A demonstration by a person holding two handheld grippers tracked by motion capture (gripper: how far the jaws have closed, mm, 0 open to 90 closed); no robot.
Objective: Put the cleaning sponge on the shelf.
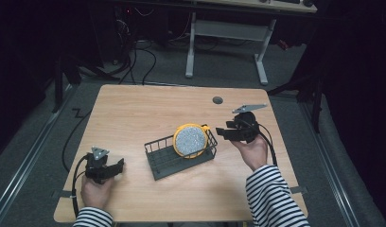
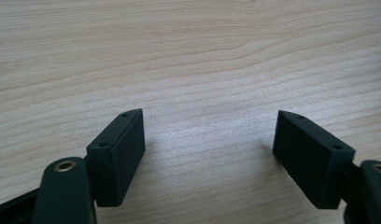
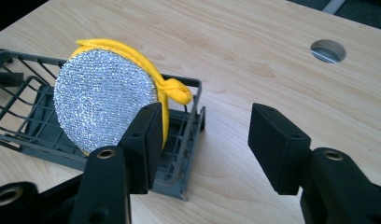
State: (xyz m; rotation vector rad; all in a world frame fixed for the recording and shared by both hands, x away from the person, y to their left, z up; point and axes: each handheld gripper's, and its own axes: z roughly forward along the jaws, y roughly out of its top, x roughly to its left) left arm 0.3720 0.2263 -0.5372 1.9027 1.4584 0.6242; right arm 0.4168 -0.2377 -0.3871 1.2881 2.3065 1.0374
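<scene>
Now scouring pad in basket

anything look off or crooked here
The round silver scrubber with yellow trim isn't lying flat: it leans on edge at the right end of the grey wire basket, poking above the rim. Nothing looks spilled or damaged.

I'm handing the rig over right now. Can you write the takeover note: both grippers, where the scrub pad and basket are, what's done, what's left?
Left gripper: open, nothing between the jaws, near the table's front left corner.
Right gripper: open, holding nothing, just right of the basket.
Scrub pad, round, silver face with yellow rim: in the right end of the grey wire basket, leaning up on its edge against the wall.
Done: pad is in the basket and released.
Left: probably nothing but to check it stays put, and draw the right gripper clear.
</scene>
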